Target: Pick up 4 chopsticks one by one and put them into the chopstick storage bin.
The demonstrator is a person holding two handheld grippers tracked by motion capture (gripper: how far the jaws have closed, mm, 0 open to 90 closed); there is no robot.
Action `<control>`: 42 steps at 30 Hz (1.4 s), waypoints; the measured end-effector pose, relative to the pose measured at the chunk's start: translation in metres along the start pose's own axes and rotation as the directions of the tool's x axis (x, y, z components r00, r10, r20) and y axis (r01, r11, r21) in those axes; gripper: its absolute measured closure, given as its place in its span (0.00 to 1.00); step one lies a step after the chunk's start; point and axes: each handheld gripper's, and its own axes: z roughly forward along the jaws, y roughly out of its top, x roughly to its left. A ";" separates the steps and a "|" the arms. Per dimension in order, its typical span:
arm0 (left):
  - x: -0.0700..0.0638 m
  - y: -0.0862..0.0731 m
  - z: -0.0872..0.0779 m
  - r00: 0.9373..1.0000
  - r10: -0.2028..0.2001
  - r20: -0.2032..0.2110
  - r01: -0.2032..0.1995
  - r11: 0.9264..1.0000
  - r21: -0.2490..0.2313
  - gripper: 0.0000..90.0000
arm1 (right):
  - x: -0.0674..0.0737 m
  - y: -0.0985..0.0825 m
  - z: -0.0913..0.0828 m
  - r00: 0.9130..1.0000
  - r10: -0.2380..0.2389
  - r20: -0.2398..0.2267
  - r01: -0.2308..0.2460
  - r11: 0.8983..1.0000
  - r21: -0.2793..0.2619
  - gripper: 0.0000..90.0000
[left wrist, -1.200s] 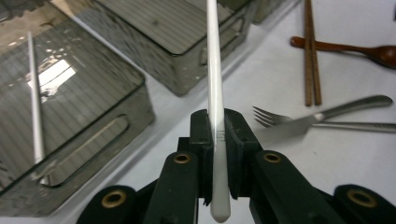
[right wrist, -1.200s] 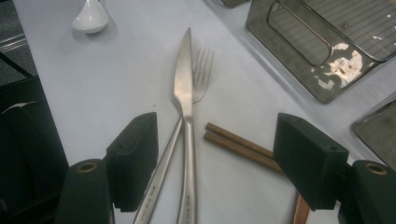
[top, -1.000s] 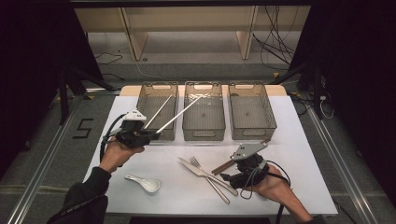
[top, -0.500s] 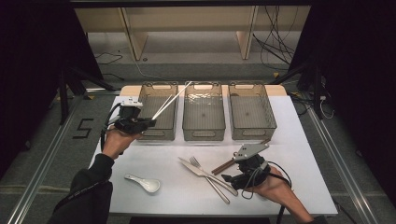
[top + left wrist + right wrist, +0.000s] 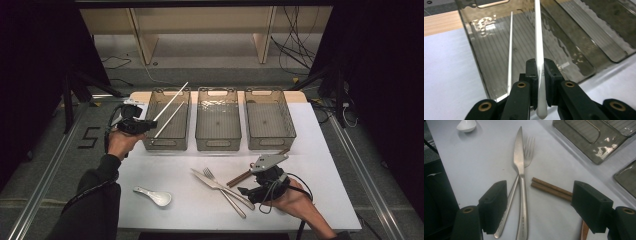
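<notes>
Since the earlier frame the left gripper has carried its white chopsticks leftward, from across the middle bin to above the left bin; the right gripper has not shifted.

In the high view, the left gripper sits at centre left, at the left bin's near-left corner, with two white sticks fanning up and to the right over that bin. The middle bin and right bin look empty. Lower centre lie a knife and fork crossed, brown chopsticks beside them, and a white soup spoon at lower left on the white table.

In the left gripper view, the jaws are pinched tight on one white chopstick running up the frame's centre. The second white chopstick stands to its left, splayed away; whether the pads truly grip it I cannot tell, since its lower end disappears behind the left jaw.

In the right gripper view, the jaws stand wide and hold nothing, straddling the knife and fork handles, with the brown chopsticks at right.

The risk is that splayed second stick: if it is only loosely caught, tilting or releasing could drop it onto the rim or outside the left bin. A tip could also snag the bin wall as the sticks come down.
</notes>
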 end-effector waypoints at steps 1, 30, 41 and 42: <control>0.001 0.000 0.001 1.000 0.002 -0.006 -0.002 1.000 0.009 0.92 | 0.000 0.000 0.000 1.000 -0.002 -0.001 0.002 1.000 0.003 0.33; 0.007 0.003 0.023 0.996 -0.085 -0.025 0.086 0.995 0.059 0.59 | 0.000 0.000 0.000 1.000 -0.008 -0.015 0.008 1.000 0.004 0.33; -0.027 -0.010 -0.018 0.995 -0.010 0.102 0.013 0.999 -0.030 0.32 | -0.015 -0.001 0.000 1.000 0.012 0.002 -0.012 1.000 0.008 0.33; -0.031 -0.012 -0.021 0.994 0.003 0.113 0.001 0.999 -0.034 0.30 | -0.017 -0.001 0.001 1.000 0.015 0.004 -0.015 1.000 0.013 0.33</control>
